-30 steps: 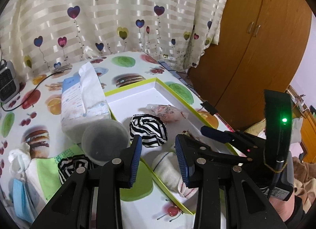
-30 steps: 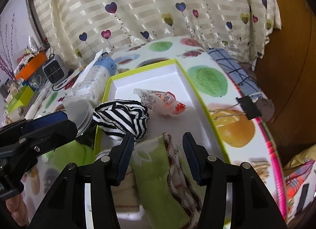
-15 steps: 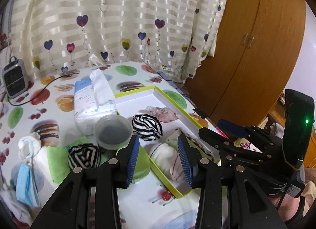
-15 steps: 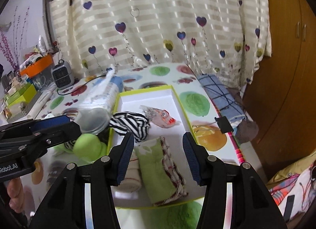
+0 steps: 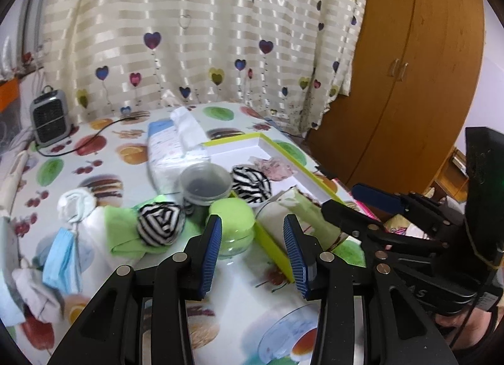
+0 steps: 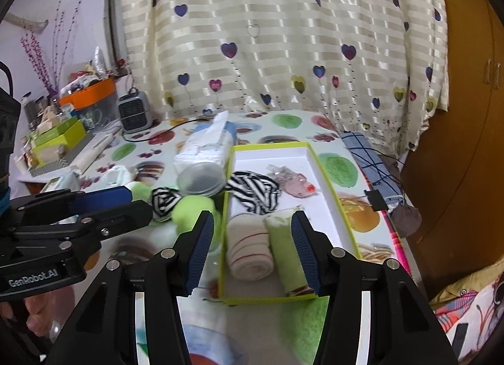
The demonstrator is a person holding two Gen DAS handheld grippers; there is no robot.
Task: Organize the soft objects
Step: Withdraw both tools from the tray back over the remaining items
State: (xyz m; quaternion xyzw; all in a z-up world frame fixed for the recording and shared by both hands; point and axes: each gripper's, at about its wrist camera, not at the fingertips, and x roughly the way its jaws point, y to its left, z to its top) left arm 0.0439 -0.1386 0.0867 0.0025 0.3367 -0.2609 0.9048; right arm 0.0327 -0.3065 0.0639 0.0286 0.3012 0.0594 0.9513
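Both my grippers have drawn back from the tray since a second ago, so more of the table [image 6: 340,169] shows; my left gripper [image 5: 252,247] has just been opening its fingers a little, nothing between them, and my right gripper [image 6: 252,250] hangs with fingers spread and empty above the tray's near end.

Left of the tray, on the table: a white sock ball [image 5: 75,204]; a blue face mask [image 5: 61,258]; a striped sock ball [image 5: 160,223] on a green cloth [image 5: 121,232]; a tissue pack [image 6: 209,144]; a clear tub [image 6: 200,179] standing upright; a green round thing [image 6: 192,210] against the tray's left wall.

Inside the yellow-rimmed tray [image 6: 330,188]: a black-and-white striped bundle [image 6: 252,191] at the left; a pinkish wrapped item [image 6: 291,182] right of it; nearer me a cream rolled towel [image 6: 249,251] and a green rolled towel [image 6: 283,251], side by side and touching, their long axes running along the tray's length toward me.
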